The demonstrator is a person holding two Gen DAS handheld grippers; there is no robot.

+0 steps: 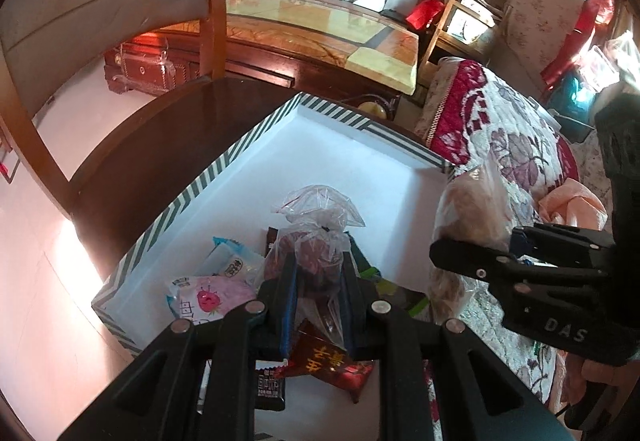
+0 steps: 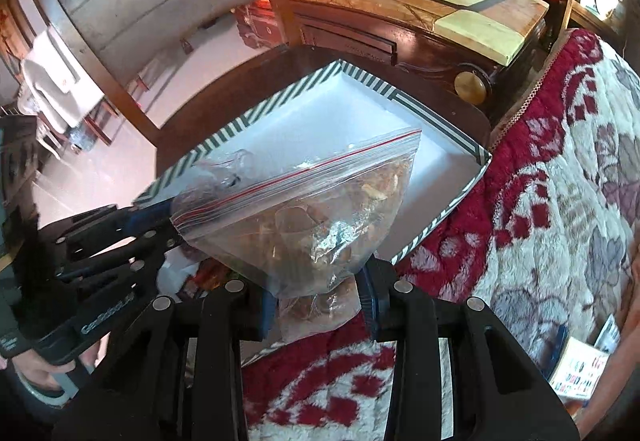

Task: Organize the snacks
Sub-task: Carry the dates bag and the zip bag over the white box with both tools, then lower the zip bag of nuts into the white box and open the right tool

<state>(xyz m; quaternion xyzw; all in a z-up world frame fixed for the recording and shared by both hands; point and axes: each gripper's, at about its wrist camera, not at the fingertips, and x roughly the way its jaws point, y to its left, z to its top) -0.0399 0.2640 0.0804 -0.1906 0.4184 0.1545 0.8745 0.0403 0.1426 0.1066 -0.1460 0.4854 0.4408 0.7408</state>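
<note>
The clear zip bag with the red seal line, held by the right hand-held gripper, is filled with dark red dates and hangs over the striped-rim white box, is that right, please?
Not quite. The right wrist view shows the clear zip bag with the red seal line holds pale brown, tan pieces, not dark red dates. The rest stands: the right hand-held gripper holds it over the striped-rim white box.

"DAS" on right tongs (image 1: 472,261) body.
</note>
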